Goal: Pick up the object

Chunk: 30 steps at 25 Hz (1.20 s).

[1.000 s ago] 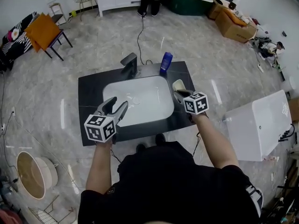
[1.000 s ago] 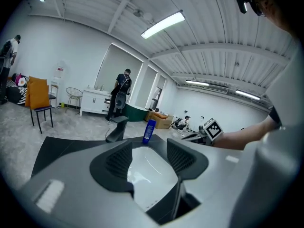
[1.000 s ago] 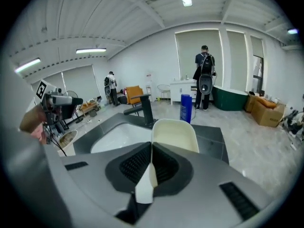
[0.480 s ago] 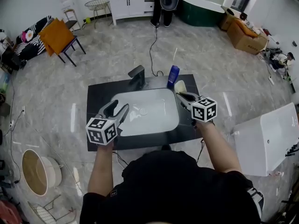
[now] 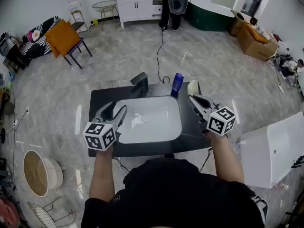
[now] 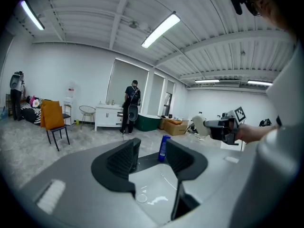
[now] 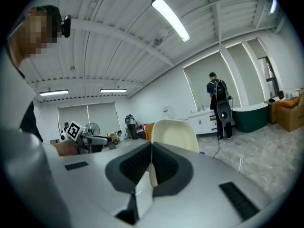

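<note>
cream cup (image 5: 193, 87) is pinched by its wall between the closed jaws of the right gripper (image 5: 194, 99). It is held in the air above the right rear corner of the black countertop (image 5: 102, 103), near the blue bottle (image 5: 177, 83) but apart from it. In the right gripper view the thin cream wall is seen clamped between the two pads, with the rest of the cup standing up beyond the jaws.

the pick-up is judged to be in its lifting stage: the grasp is made and the cup is clear of the countertop. for the next move, a steady pinch is called for, since only one thin wall is held and the cup could swing or slip. a path clear of the bottle and the black faucet (image 5: 141, 82) is also needed.

the right forearm is stretched forward, with the gripper aimed ahead and close to level and its marker cube turned back toward the head. the left gripper (image 5: 117, 106) is held over the front left edge of the white basin (image 5: 152, 122), pointed ahead and slightly down. its jaws have just narrowed a little but stand apart, and nothing is gripped between them.
</note>
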### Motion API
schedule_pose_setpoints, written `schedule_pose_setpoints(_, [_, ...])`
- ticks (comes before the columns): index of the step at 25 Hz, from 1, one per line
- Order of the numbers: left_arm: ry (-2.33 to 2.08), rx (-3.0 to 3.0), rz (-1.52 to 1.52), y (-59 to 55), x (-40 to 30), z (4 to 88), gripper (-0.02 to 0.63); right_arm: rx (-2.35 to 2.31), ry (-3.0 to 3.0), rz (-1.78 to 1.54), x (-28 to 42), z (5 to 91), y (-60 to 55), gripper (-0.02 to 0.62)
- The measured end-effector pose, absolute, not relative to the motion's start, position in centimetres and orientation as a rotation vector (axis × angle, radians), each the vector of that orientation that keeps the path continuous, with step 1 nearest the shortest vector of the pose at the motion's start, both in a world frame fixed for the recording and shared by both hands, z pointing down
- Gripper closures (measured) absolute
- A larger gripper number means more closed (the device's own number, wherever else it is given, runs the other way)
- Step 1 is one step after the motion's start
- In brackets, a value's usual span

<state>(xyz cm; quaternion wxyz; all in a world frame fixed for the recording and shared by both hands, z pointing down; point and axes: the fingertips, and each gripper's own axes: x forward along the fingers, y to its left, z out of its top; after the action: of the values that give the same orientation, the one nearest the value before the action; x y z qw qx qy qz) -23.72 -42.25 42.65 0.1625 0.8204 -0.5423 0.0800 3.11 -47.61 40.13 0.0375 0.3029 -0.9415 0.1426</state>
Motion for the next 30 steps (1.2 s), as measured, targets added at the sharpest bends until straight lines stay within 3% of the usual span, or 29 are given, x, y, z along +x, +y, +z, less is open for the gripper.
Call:
schedule_pose_setpoints(9, [-1.6,2.347,0.225,-42.9,-24.3,41.4,0.4,0.874,-3.087,0.284,3.5,35.4,-45.9,0.574])
schedule_pose_setpoints(30, [-1.585,2.343,0.212,-43.7,-24.2,41.8,0.411,0.902,-3.048,0.341,3.3,36.9,-46.3,0.574])
